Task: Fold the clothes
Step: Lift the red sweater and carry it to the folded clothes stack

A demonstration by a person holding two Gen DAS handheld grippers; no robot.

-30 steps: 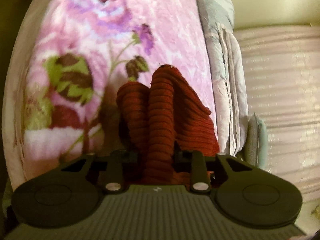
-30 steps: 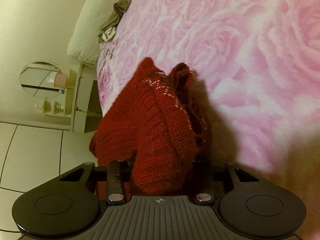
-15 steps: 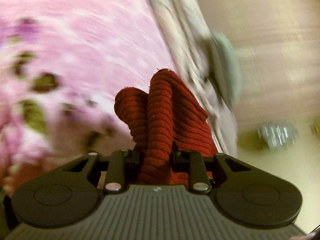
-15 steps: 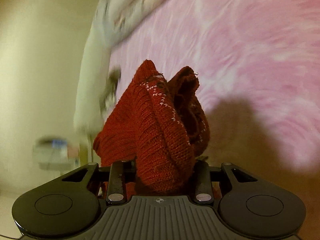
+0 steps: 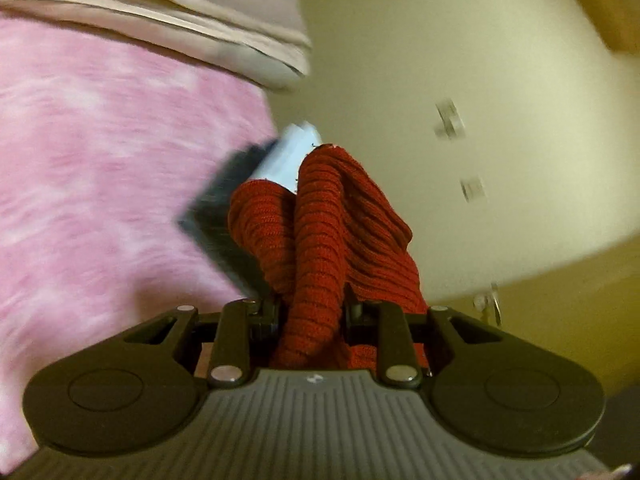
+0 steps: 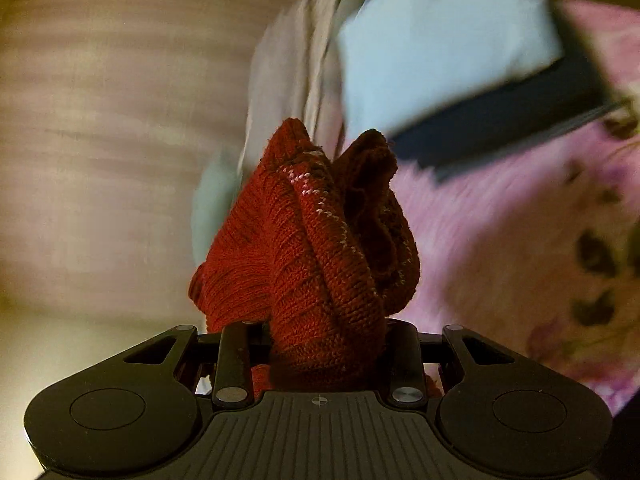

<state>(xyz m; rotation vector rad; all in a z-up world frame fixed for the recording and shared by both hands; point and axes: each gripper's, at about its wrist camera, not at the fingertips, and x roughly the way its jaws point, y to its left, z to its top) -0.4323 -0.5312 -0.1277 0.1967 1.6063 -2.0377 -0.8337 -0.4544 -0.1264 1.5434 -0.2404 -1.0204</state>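
A red knitted sweater is bunched between the jaws of my left gripper, which is shut on its ribbed part. My right gripper is shut on another bunch of the same sweater, which shows a white knit pattern. Both bunches are held above the pink floral blanket on the bed. The fingertips of both grippers are hidden by the fabric.
A stack of folded clothes, light blue on dark navy, lies on the blanket; it also shows in the left wrist view. Beige folded bedding lies at the bed's edge. A cream wall is behind.
Both grippers have swung quickly with the sweater still held. The views turned from the floral blanket toward the bed's edge, the folded clothes stack and the wall. The grips have not changed.
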